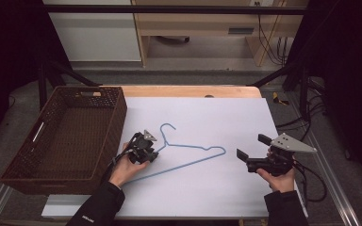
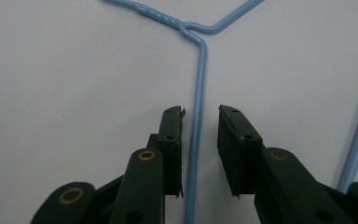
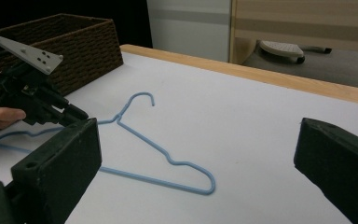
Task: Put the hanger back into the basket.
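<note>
Covering wooden table (image 1: 188, 91): white sheet (image 1: 217, 188); wicker basket (image 1: 23, 179) left.

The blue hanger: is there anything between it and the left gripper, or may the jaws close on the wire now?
Nothing visible stands between them. The left gripper is open, with the blue hanger wire running between its jaws on the white table. The wicker basket sits off to the side.

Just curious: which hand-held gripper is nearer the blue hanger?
Left. The left hand-held gripper straddles the blue hanger near its neck; the right hand-held gripper hovers beyond its end.
</note>
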The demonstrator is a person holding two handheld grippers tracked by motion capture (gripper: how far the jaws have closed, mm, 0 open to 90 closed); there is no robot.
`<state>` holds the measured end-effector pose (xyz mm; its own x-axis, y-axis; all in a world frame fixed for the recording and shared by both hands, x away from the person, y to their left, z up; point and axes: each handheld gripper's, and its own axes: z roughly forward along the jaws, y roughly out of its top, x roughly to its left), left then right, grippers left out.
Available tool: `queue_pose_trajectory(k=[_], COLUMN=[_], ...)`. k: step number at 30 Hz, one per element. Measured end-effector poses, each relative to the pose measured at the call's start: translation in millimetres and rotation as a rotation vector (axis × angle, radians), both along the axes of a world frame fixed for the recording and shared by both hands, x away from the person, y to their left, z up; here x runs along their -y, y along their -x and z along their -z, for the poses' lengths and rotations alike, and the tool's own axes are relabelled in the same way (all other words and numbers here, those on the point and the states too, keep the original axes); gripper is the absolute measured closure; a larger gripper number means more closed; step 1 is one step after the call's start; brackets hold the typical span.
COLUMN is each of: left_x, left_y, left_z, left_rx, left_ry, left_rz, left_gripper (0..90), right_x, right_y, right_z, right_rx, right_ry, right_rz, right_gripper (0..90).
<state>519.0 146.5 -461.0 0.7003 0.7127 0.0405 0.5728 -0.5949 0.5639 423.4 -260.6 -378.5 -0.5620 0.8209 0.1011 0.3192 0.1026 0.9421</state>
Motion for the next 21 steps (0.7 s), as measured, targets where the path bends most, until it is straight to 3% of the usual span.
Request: queue_pose_trajectory(k=[8,11,21], left_x=[1.8,2.9,7.1], left_y=[-1.3,-0.7,2.3], left_z=[-1.3,-1.9,-2.4], left_rx=[-0.019,-0.023,0.007], left_ry=[-0.014,-0.023,-0.065], left_rz=[-0.004,-0.002,0.014], left_gripper=[77.8,85.1,86.6], right_x=[-0.5,-1.4,-2.0], right_y=[-0.5,-1.0,-1.5], right_z=[0.5,1.0,1.6], right_rx=[-0.003,-0.004,-0.005], right_ry=[0.005,0.004,0.010], right_rz=[-0.001,-0.002,-0.008], right_gripper=[1.3,1.3,1.3])
